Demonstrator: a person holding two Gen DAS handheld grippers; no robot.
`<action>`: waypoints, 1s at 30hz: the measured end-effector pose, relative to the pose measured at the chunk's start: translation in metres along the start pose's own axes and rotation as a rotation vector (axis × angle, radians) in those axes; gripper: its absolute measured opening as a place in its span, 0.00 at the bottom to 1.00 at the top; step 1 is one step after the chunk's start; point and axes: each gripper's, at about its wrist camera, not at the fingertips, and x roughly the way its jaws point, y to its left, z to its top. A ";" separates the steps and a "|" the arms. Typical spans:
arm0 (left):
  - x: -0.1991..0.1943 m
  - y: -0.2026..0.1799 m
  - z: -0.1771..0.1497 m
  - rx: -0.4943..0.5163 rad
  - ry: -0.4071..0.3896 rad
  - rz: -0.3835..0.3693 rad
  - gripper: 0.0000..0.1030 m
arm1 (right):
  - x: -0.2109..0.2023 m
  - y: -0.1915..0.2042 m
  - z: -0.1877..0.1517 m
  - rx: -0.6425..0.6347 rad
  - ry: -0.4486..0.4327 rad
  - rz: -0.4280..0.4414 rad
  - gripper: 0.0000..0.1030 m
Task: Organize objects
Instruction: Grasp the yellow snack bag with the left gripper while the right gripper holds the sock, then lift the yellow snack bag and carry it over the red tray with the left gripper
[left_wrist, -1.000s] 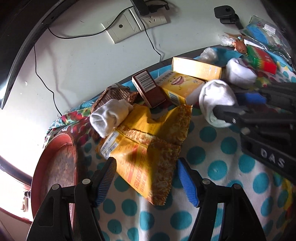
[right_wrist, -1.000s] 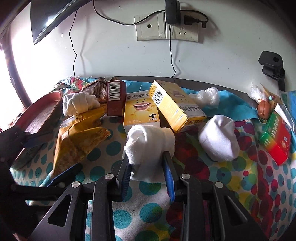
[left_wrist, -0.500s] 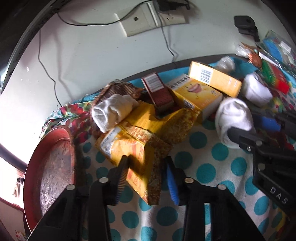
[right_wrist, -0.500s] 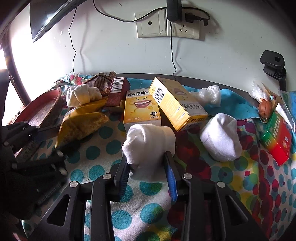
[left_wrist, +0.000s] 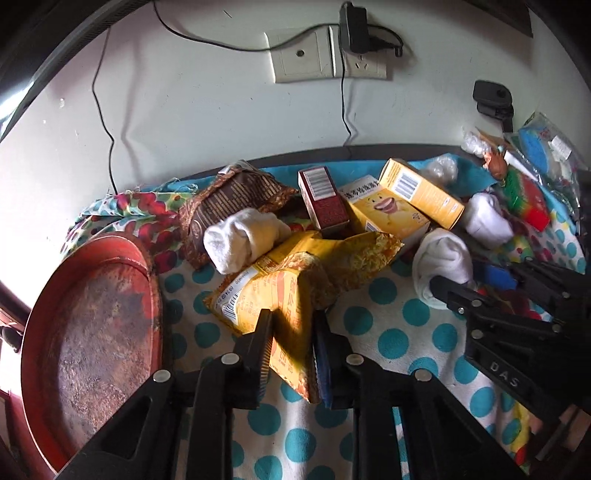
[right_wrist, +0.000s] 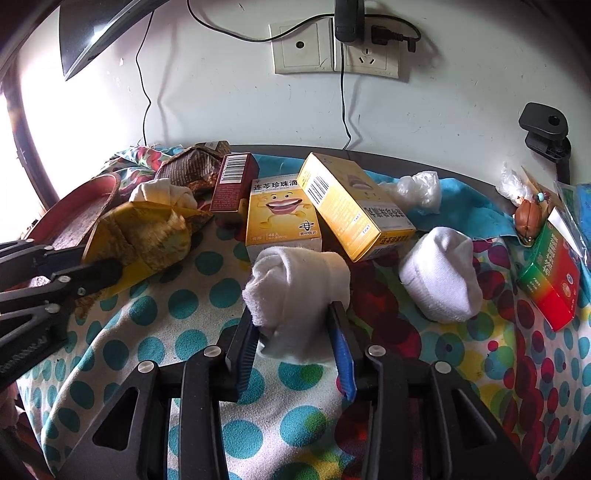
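The yellow snack packet (left_wrist: 291, 295) sits pinched between the jaws of the left gripper (left_wrist: 291, 350), which have just been closing on it; the rolled white sock (right_wrist: 295, 284) on the dotted cloth (right_wrist: 199, 295) is clamped between the jaws of the right gripper (right_wrist: 295, 343); red tray (left_wrist: 55, 295) lies left.

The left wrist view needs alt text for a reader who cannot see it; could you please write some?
The left tongs are clamped on a crinkled yellow snack packet lying on a teal-dotted white cloth. A round red metal tray sits to the left; rolled white socks and yellow cartons lie behind.
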 end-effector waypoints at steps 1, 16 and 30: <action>-0.001 0.001 0.000 -0.001 0.000 -0.006 0.21 | 0.001 0.000 0.000 -0.001 0.001 -0.001 0.34; -0.029 0.003 0.001 -0.009 -0.030 -0.044 0.20 | 0.001 0.000 0.000 -0.006 0.004 -0.009 0.34; -0.075 0.002 0.004 0.004 -0.079 -0.108 0.19 | 0.002 -0.001 0.001 -0.006 0.010 -0.017 0.37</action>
